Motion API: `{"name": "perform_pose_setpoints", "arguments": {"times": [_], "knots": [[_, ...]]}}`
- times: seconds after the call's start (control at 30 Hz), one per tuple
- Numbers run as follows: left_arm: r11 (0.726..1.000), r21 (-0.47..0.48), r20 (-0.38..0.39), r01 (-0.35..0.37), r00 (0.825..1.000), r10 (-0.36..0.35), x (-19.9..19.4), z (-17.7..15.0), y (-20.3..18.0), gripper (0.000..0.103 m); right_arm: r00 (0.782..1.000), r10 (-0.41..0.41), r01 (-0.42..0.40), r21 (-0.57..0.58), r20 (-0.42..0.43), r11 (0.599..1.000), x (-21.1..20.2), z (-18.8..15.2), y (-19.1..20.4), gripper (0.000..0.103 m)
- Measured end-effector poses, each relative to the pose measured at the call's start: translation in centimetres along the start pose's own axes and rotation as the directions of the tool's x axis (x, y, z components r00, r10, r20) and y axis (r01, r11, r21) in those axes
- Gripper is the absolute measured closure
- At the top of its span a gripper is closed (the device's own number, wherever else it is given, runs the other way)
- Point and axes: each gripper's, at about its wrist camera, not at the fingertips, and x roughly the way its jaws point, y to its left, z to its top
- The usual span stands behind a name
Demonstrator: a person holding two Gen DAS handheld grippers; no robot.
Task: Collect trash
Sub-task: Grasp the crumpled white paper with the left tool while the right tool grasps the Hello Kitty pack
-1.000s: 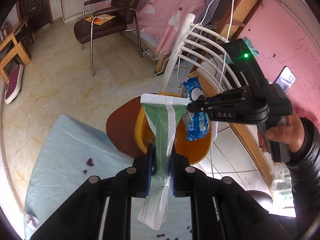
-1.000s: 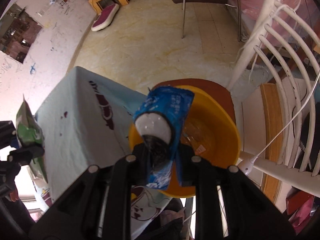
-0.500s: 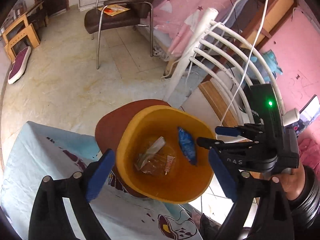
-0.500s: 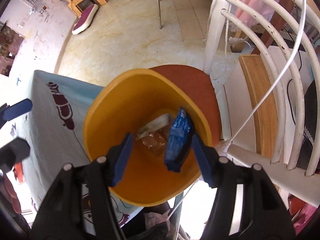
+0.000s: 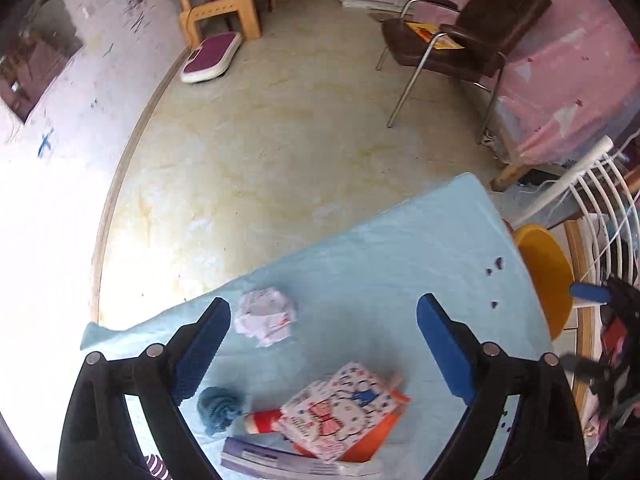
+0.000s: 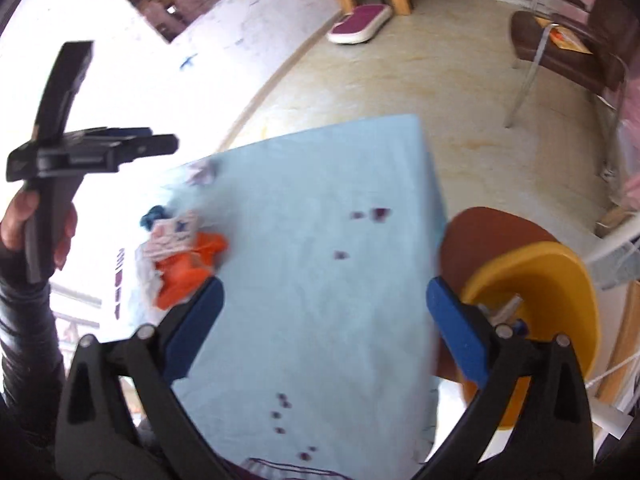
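Observation:
My left gripper [image 5: 324, 344] hangs open and empty over the light blue tablecloth [image 5: 380, 260]. Just beyond its left finger lies a crumpled white paper [image 5: 266, 316]. Nearer lie a blue fuzzy ball [image 5: 219, 404], a pink-patterned packet on orange wrapping [image 5: 340, 412] and a purple-white pack [image 5: 280, 460]. My right gripper [image 6: 322, 332] is over the cloth [image 6: 320, 200] with its jaws opening and nothing between them. The yellow basin [image 6: 560, 280] stands on a brown stool [image 6: 480, 232] off the table's right edge, with wrappers inside partly hidden. The orange wrapping [image 6: 188, 268] lies beyond the right gripper's left finger.
A hand [image 6: 24, 220] holds the left gripper [image 6: 160, 140] at upper left of the right wrist view. The right gripper [image 5: 580, 326] shows at the left wrist view's right edge, near the basin [image 5: 548, 272]. A white slatted chair [image 5: 600, 200] and brown armchair [image 5: 460, 40] stand beyond.
Both grippers opened and let the green wrapper and the blue wrapper fall into the yellow basin. Both then swung left, away from the basin and over the table.

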Motion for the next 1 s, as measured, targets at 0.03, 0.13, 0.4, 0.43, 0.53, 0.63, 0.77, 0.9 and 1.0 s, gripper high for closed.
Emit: {"name": "perform_pose_setpoints", "arguments": {"times": [0.03, 0.13, 0.4, 0.43, 0.53, 0.63, 0.77, 0.9, 1.0], "knots": [[1.000, -0.018, -0.012, -0.002, 1.000, 0.002, 0.4, -0.1, 1.1, 0.013, 0.999, 0.036, -0.037, -0.015, -0.033, 0.999, 1.1, 0.5, 1.9, 0.005], [0.997, -0.059, -0.033, 0.041, 0.999, -0.043, 1.9, -0.2, 3.2, 0.013, 0.983, 0.138, -0.139, -0.002, -0.121, 0.990, 4.3, 1.9, 6.4, 0.005], [0.991, -0.086, -0.094, 0.102, 0.990, -0.110, 6.7, 0.6, 4.9, 0.013, 0.981, 0.098, -0.109, -0.054, -0.168, 0.993, 8.1, 3.3, 12.6, 0.005], [0.993, -0.080, -0.103, 0.091, 0.990, -0.099, 7.3, 0.7, 4.9, 0.013, 0.982, 0.081, -0.094, -0.071, -0.169, 0.993, 8.3, 3.5, 13.1, 0.005], [0.994, -0.063, -0.132, 0.086, 0.987, -0.094, 8.6, 0.5, 5.1, 0.018, 0.981, 0.046, -0.071, -0.128, -0.187, 0.989, 9.3, 3.9, 14.6, 0.005], [0.998, -0.031, -0.157, 0.062, 0.985, -0.066, 9.0, 0.1, 5.0, 0.048, 0.981, -0.037, -0.001, -0.195, -0.191, 0.981, 10.7, 4.1, 15.6, 0.005], [0.999, 0.007, -0.167, 0.034, 0.985, -0.033, 9.0, -0.4, 5.0, 0.059, 0.972, -0.087, 0.035, -0.230, -0.217, 0.972, 12.8, 4.3, 16.3, 0.005], [0.999, 0.007, -0.165, 0.048, 0.985, -0.046, 8.8, -0.5, 5.4, 0.060, 0.971, -0.084, 0.032, -0.227, -0.224, 0.973, 14.2, 4.5, 16.3, 0.005], [0.998, -0.004, -0.162, 0.062, 0.985, -0.062, 8.7, -0.6, 5.8, 0.060, 0.973, -0.056, 0.004, -0.226, -0.224, 0.974, 14.2, 4.5, 16.0, 0.007]]}}
